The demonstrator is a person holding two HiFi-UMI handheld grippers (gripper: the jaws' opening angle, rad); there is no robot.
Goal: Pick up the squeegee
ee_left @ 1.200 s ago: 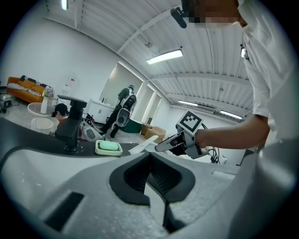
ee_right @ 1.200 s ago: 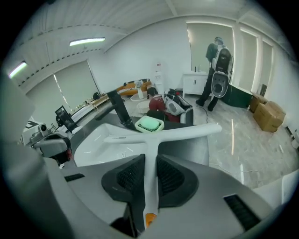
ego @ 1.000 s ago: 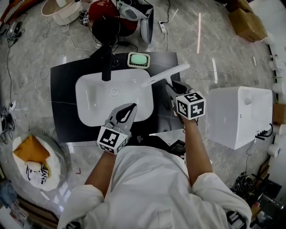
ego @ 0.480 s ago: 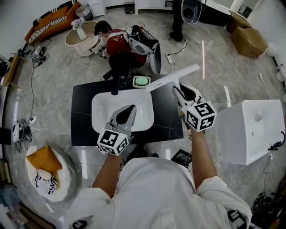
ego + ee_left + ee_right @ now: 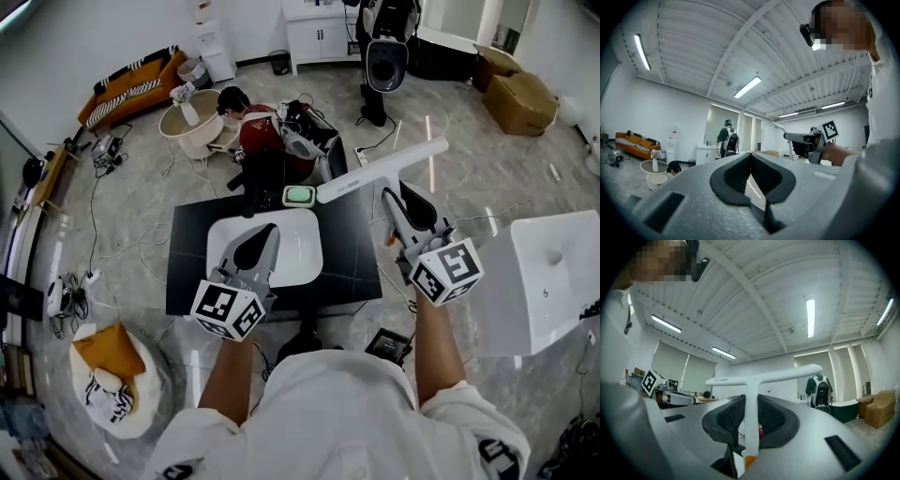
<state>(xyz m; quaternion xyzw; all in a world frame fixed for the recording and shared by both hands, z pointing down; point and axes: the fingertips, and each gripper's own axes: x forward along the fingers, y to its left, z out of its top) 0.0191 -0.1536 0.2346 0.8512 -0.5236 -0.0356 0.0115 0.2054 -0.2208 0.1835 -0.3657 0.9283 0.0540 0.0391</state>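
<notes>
The squeegee [image 5: 380,171] is white and T-shaped, with a long blade and a thin handle. It hangs in the air over the far right corner of the black table [image 5: 352,272]. My right gripper [image 5: 387,192] is shut on its handle, and the blade lies crosswise beyond the fingertips. In the right gripper view the squeegee [image 5: 751,418] stands upright between the pads of the right gripper [image 5: 751,397], its blade level above them. My left gripper [image 5: 272,228] hovers over the white sink [image 5: 300,255], shut and holding nothing. The left gripper [image 5: 750,154] has its tips touching.
On the table are a black tap [image 5: 251,195] and a green soap dish [image 5: 299,195]. A white box [image 5: 548,281] stands to the right. A person in red [image 5: 255,131] crouches behind the table among cables. An orange and white bag [image 5: 105,375] lies at lower left.
Both grippers have risen well above the table. The right one lifted the squeegee off the sink's far right edge. The head view now takes in more of the room beyond.
</notes>
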